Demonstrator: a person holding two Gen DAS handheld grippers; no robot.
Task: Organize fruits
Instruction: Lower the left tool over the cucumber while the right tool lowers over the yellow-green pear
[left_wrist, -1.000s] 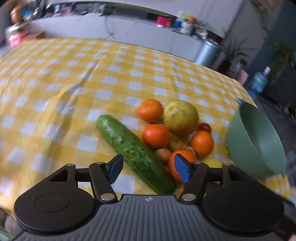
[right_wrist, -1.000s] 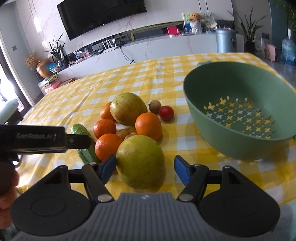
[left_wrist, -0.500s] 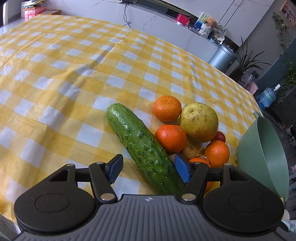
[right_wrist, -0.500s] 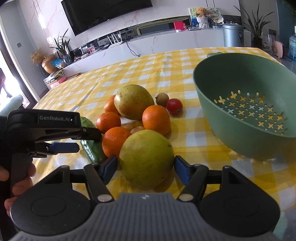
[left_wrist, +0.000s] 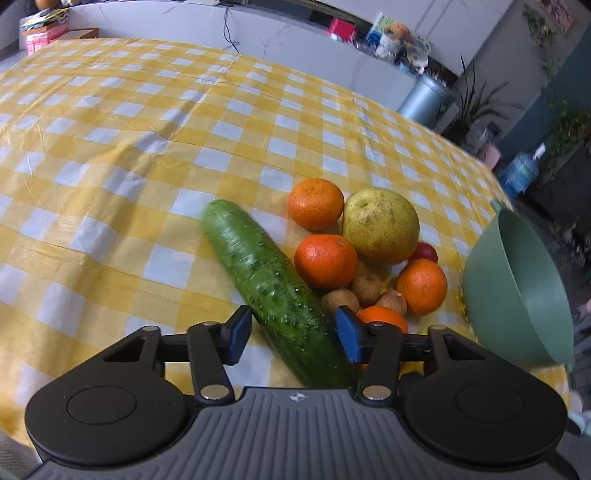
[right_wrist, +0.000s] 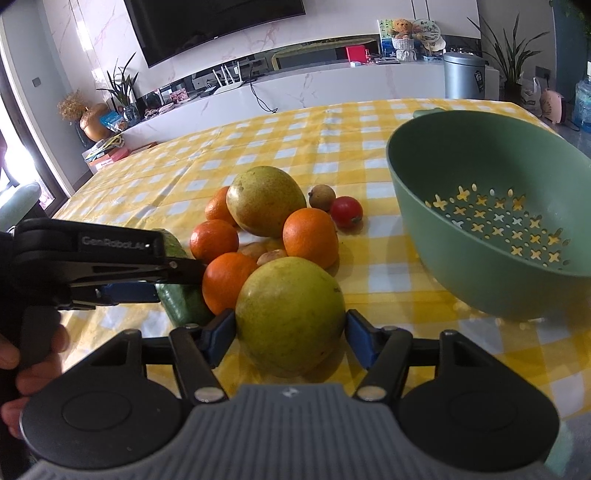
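A bumpy green cucumber (left_wrist: 273, 280) lies on the yellow checked cloth, its near end between the blue pads of my left gripper (left_wrist: 293, 338). Its jaws are closing and both pads touch the cucumber's sides. In the right wrist view a large yellow-green fruit (right_wrist: 290, 317) sits between the pads of my right gripper (right_wrist: 290, 339). These jaws are closing too, and each pad meets a side of the fruit. Several oranges (left_wrist: 325, 260), small brown fruits (left_wrist: 365, 288), a red one (right_wrist: 345, 211) and a second yellow-green fruit (right_wrist: 266, 199) are heaped together.
A green colander bowl (right_wrist: 461, 280) with cross-shaped holes stands to the right of the heap, nothing in it. A hand (right_wrist: 26, 373) holds the left gripper's handle at the left edge. A white counter, a grey bin (right_wrist: 463, 75) and plants lie beyond the table.
The left jaws have narrowed onto the cucumber, whose far end now looks blurred. The right jaws have drawn in slightly against the large fruit. Both hands stayed about where they were.
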